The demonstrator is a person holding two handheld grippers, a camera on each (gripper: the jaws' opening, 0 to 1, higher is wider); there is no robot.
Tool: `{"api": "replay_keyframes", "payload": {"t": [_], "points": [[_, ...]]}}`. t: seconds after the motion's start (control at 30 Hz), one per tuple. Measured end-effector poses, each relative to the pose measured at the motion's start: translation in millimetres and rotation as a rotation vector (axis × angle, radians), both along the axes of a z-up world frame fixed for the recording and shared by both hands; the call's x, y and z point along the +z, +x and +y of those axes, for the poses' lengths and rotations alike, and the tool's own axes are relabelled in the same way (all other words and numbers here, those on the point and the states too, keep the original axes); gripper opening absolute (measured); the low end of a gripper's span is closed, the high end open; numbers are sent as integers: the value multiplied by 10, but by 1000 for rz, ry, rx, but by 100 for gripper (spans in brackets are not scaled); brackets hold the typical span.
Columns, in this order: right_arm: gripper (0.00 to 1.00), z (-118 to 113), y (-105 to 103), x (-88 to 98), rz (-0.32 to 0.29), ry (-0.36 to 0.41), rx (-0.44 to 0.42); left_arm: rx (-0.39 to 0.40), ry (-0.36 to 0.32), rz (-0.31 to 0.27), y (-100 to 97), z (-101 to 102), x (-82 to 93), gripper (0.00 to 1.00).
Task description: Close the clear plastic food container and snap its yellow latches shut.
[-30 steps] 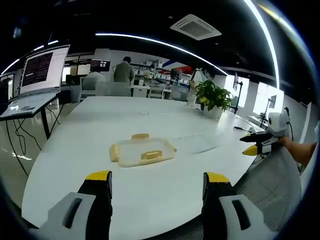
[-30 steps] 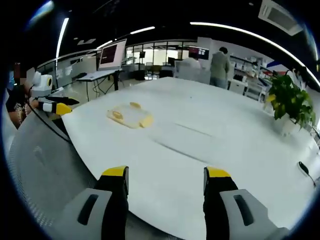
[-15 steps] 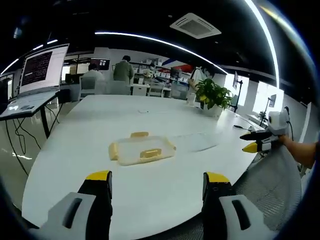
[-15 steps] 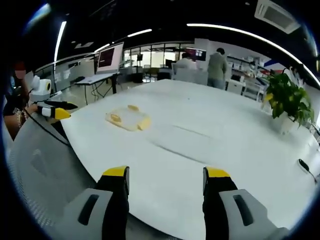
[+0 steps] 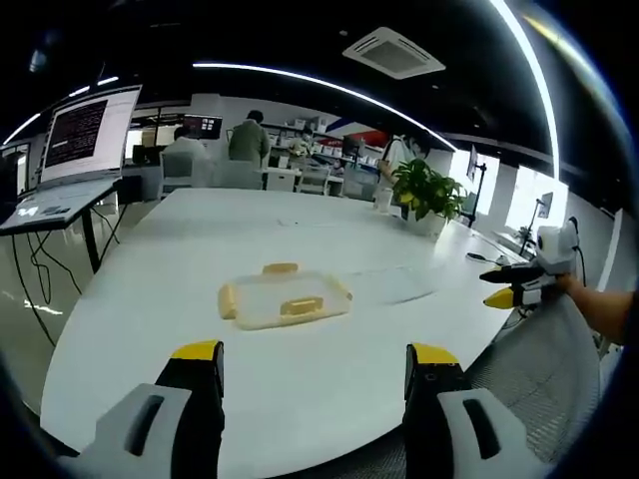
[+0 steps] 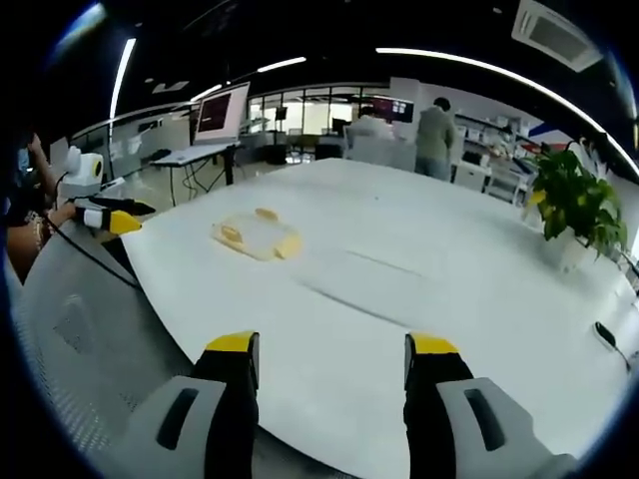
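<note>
A clear plastic food container [image 5: 284, 302] with yellow latches lies flat on the white table [image 5: 180, 349], its lid on top. My left gripper [image 5: 312, 351] is open, some way short of the container, with nothing between its jaws. In the right gripper view the container [image 6: 257, 235] lies far off to the left, and my right gripper [image 6: 327, 347] stands open over the table's near edge. The right gripper [image 5: 504, 285] also appears at the right of the left gripper view, and the left gripper [image 6: 115, 217] at the left of the right gripper view.
A potted plant [image 5: 427, 192] stands at the table's far side. A laptop on a stand [image 5: 75, 150] is to the left, off the table. People sit and stand in the background [image 5: 248, 140]. A mesh chair back [image 5: 544, 369] lies below the right gripper. A dark object [image 6: 609, 341] lies at the table's right edge.
Both views have only shifted slightly with the hands. The container has not moved and both grippers stay open.
</note>
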State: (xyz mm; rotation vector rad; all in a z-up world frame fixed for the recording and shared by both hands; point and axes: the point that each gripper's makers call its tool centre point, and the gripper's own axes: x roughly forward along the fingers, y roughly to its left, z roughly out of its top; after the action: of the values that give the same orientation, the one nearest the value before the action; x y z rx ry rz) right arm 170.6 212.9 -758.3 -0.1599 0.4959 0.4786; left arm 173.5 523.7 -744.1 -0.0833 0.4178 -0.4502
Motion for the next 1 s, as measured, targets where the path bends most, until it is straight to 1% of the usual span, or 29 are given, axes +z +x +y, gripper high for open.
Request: {"api": "replay_keyframes", "payload": {"t": [0.07,0.23,0.5,0.63,0.87,1.0], "points": [[54,8,-6,-1,0,1,6,-2,10,4,0,6,-14,70],[53,8,-3,8,-3,7,5,8,6,7,5,18,-20,70],[53,-7,4,28,-12,16,-7,-23,23,19,-6,-17,-49,70],[53,-21,10,28,-12,18,-16,-24,23,19,0,-11,-56,69],[54,-10,-2,-3,4,7,-4,-33,34,26,2,-16,-80,69],[55,-12,5,12,-3,14,-12,-18,17,16,12,3,-61,69]]}}
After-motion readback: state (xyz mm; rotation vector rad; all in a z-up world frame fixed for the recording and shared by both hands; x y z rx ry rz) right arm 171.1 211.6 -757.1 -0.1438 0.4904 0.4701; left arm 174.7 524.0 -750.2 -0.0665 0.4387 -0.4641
